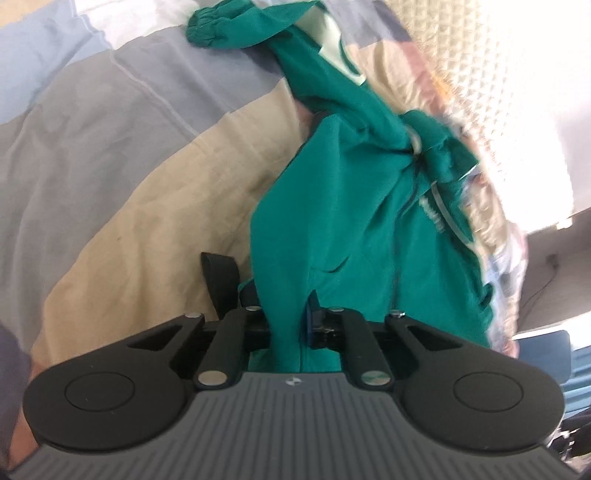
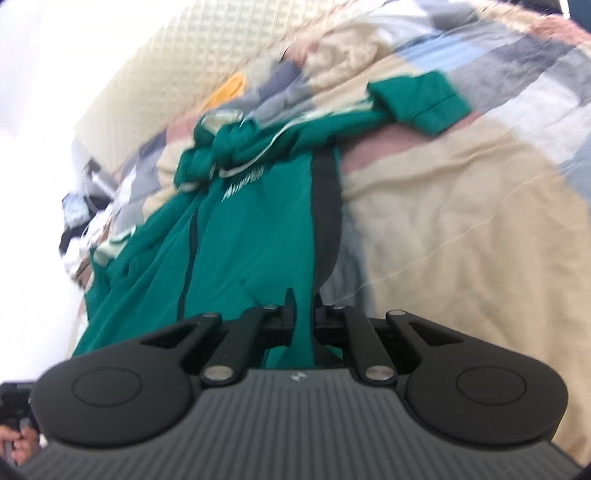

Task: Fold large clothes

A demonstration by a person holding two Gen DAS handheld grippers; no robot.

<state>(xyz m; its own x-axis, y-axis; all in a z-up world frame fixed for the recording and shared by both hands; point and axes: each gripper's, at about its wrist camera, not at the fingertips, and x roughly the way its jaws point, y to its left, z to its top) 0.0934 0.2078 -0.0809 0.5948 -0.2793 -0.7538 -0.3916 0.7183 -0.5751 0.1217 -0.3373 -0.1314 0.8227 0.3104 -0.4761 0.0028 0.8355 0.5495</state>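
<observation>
Green fabric fills the gap between both of my tools. My left gripper is pinched tight on a bunched edge of the green jacket, cloth spilling down past the jaws on the near side. My right gripper is likewise clamped on the hem, right beside the jacket's black side stripe, with hardly any gap between its fingers beyond the thickness of the cloth.

From my two grips the jacket runs away from me, stretched over the patchwork bedspread. It is far from flat: the body is twisted, its dark zip line wanders off to one side, and white lettering sits just below a knotted wad at the collar.

Farther off, one sleeve with a gathered cuff trails away in the left view, and the other sleeve lies flung out sideways in the right view. Beyond that are a quilted cream cover and clutter too blurred to name.

My worry is the bunched collar: if I fold now, that lump gets trapped inside and the sleeves end up crooked. Both grips look thin too, so a hard shake could pull the hem free, most likely on the right, where only a narrow strip is caught. Dragging could also ruck up the bedspread underneath.
</observation>
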